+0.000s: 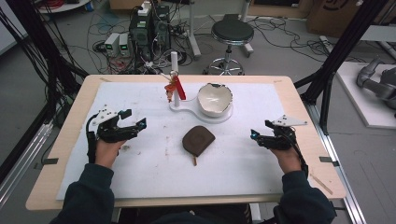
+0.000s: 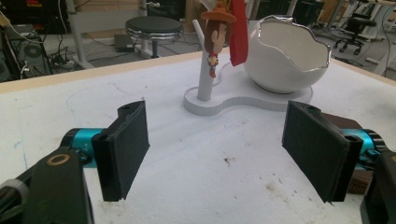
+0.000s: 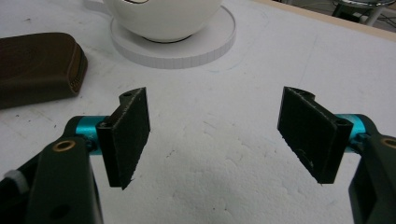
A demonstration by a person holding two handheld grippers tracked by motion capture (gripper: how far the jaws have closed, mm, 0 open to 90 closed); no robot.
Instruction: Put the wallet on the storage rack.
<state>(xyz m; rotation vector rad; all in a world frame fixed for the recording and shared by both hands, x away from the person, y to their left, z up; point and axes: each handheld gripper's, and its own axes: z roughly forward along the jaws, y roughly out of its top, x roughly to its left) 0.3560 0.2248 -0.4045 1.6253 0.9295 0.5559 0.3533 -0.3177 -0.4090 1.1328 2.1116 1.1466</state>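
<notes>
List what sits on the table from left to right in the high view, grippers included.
Left gripper → red keychain figure on the white post → brown pouch → eggshell bowl → right gripper.

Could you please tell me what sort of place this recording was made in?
Probably a robotics lab or workshop: computer towers amid tangled cables on the floor, a round stool, and a black frame around the wooden table.
</notes>
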